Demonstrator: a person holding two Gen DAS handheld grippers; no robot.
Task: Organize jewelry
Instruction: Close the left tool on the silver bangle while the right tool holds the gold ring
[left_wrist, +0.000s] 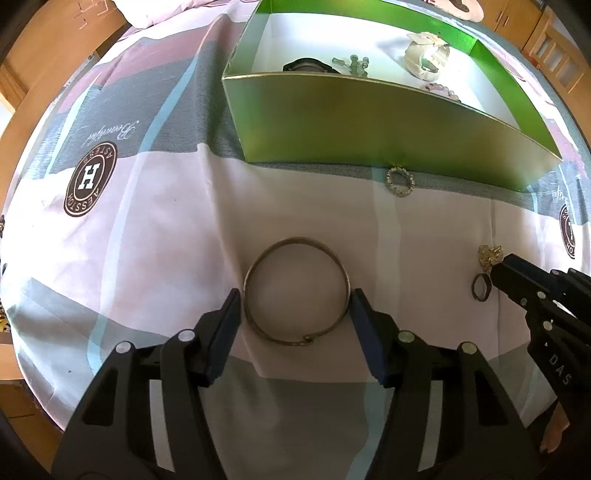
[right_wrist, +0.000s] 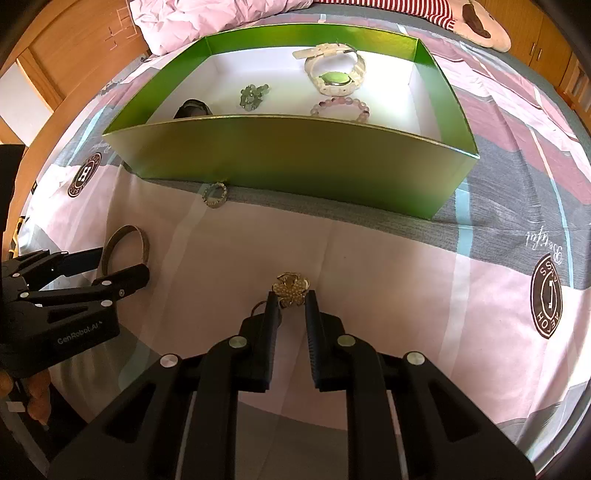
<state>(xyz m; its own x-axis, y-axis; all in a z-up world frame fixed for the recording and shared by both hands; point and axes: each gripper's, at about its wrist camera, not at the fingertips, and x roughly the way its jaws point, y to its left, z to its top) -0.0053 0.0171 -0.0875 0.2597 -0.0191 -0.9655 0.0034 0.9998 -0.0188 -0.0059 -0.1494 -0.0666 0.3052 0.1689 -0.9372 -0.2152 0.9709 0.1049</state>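
Honestly, my left gripper (left_wrist: 295, 314) gapes around the bangle (left_wrist: 296, 291) at lower centre, gripping nothing; my right gripper (right_wrist: 291, 306) has its jaws narrowed beside the flower brooch (right_wrist: 290, 290) (contact unclear). Both could skid on the bedsheet (right_wrist: 388, 280).

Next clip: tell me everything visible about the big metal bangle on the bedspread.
The bangle is a thin, dull silver-grey metal hoop, its ends overlapping in a small clasp-like knot on the near side. It lies flat on the patterned bedspread, outside the green box. The left hand-held gripper brackets it, open, one fingertip at each side; contact cannot be confirmed.
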